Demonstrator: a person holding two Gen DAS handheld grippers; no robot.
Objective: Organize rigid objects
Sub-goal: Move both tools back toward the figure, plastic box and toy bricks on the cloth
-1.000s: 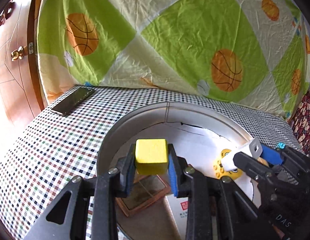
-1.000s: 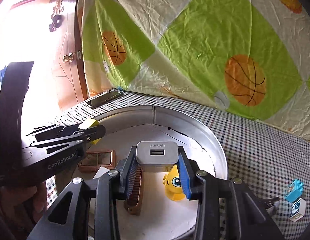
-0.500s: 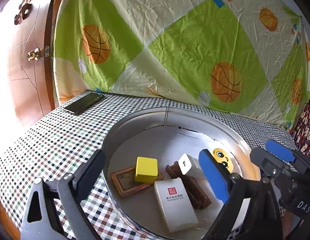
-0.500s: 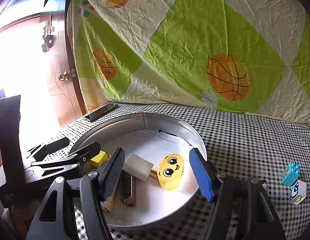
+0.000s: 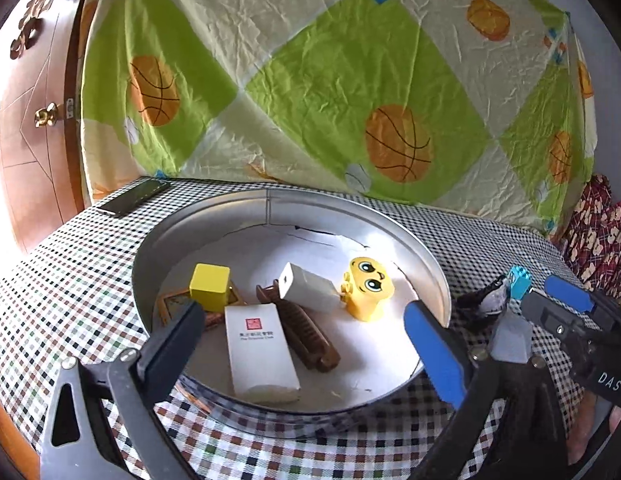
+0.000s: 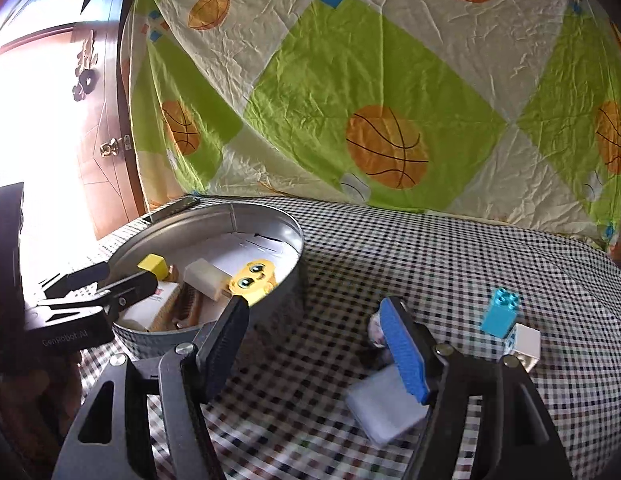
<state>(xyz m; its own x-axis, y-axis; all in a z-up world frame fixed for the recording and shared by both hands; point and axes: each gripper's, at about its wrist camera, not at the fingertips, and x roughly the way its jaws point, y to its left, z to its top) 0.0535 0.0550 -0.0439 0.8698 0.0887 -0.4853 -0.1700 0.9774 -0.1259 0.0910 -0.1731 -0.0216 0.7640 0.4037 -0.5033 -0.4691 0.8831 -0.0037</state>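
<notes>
The right gripper [image 6: 314, 344], jaws just opened and empty, is nearer the pale flat block [image 6: 384, 408] on the surface at its five o'clock (long axis slanting). The left gripper [image 5: 306, 344], wide and empty, faces the tin [image 5: 426, 256].

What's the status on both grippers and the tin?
Left gripper open, empty, jaws just opened. Right gripper open, empty. Yellow cube and white charger lie in round tin. Blue brick on the tablecloth, nothing blocking it.
</notes>
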